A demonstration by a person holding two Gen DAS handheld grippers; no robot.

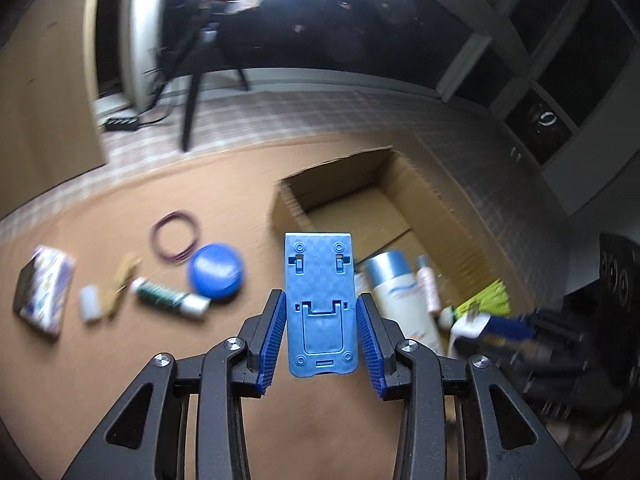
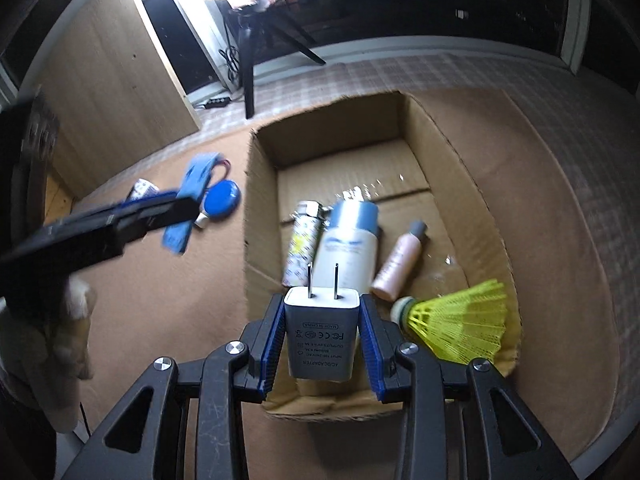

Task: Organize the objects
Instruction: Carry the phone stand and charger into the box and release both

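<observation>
I'm mid-carry: my left gripper (image 1: 320,320) pinches the blue stand (image 1: 320,304), my right gripper (image 2: 322,320) pinches the charger (image 2: 322,334) above the box (image 2: 472,216). Next, I lower and release inside.

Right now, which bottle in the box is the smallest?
The pink bottle with the grey cap, rightmost of the three; the white-and-blue bottle and patterned bottle are bigger.

Brown table (image 1: 120,216), cardboard box (image 2: 256,208), perhaps bands (image 1: 175,235)
</observation>
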